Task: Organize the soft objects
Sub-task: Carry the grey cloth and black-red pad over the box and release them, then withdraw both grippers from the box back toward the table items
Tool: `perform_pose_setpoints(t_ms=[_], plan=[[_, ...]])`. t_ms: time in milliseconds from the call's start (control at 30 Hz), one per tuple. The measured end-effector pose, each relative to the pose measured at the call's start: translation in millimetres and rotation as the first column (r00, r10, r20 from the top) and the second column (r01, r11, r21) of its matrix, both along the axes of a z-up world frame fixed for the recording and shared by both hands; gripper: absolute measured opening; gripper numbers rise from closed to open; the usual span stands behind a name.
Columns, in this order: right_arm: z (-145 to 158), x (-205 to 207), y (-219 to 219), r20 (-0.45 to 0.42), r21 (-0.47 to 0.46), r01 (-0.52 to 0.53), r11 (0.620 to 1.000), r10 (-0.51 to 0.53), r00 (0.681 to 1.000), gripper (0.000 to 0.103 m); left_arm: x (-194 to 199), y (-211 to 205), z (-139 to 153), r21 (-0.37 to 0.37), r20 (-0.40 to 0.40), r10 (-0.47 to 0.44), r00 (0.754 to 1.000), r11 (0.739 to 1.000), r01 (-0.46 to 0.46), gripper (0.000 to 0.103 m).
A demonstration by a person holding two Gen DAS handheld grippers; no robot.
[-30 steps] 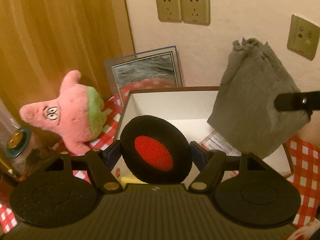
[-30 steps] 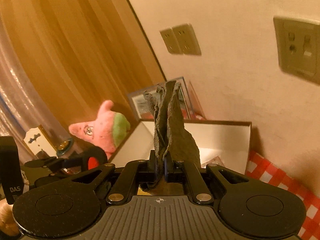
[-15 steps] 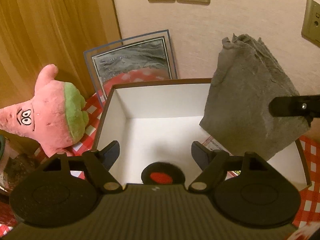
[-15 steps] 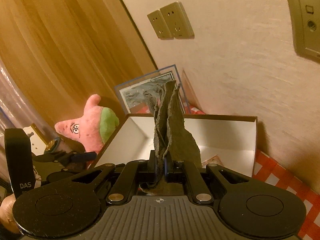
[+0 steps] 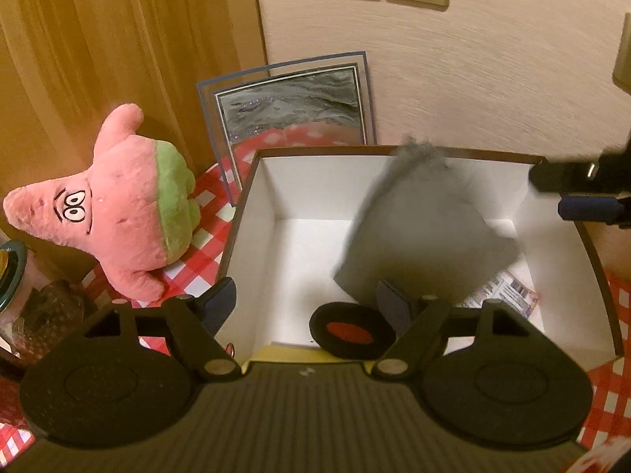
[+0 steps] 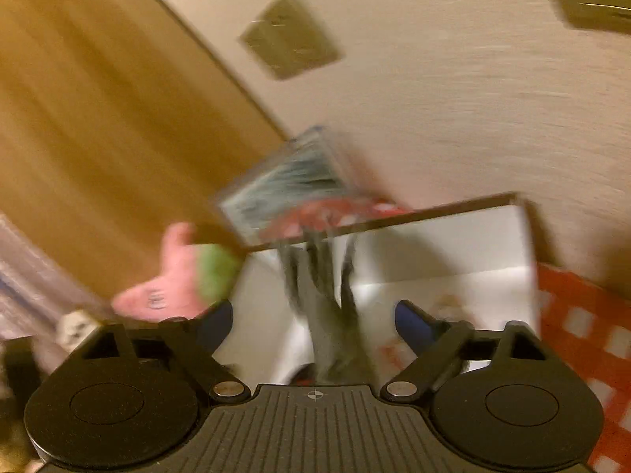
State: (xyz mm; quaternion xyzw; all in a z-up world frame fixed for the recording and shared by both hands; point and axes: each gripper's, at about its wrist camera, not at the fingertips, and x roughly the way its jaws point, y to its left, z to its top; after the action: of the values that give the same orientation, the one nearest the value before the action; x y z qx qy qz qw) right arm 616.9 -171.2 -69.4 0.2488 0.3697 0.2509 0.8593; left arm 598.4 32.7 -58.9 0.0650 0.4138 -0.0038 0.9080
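Right gripper [image 6: 313, 317] jaws have just sprung apart, cloth [image 5: 426, 236] dropping into the box [image 5: 244, 213]! Left gripper [image 5: 305, 301] gapes empty, pad [image 5: 351, 329] inside. Next: plush [image 5: 122, 205] at nine o'clock.

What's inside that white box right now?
Inside the white box: a black pad with a red centre, a dropping grey cloth and a printed leaflet. Whatever lies under the cloth is hidden.
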Motion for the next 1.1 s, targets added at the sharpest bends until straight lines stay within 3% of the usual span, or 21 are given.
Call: perform_pose_setpoints(t_ms=[100,267,533,1100], plan=[[-4,-3,6,-0.003,-0.135,-0.037,0.99,0.037,0.999,0.088,-3,-2,1,0.0,-0.003,-0.006,1.0,1.0,0.006,0.077],[-9,-13,13,0.003,-0.267,-0.073,0.961,0.077,0.997,0.088,-9,-9,2,0.0,-0.005,-0.025,1.0,1.0,0.025,0.077],[-12,-30,13,-0.006,-0.348,-0.095,0.933,0.099,0.995,0.088,-21,-21,8,-0.001,-0.002,-0.044,0.999,0.999,0.044,0.077],[15,-78,-1,0.085,-0.374,-0.06,0.925,0.098,0.992,0.088,-80,-25,36,-0.034,0.042,-0.014,0.999,0.999,0.015,0.077]])
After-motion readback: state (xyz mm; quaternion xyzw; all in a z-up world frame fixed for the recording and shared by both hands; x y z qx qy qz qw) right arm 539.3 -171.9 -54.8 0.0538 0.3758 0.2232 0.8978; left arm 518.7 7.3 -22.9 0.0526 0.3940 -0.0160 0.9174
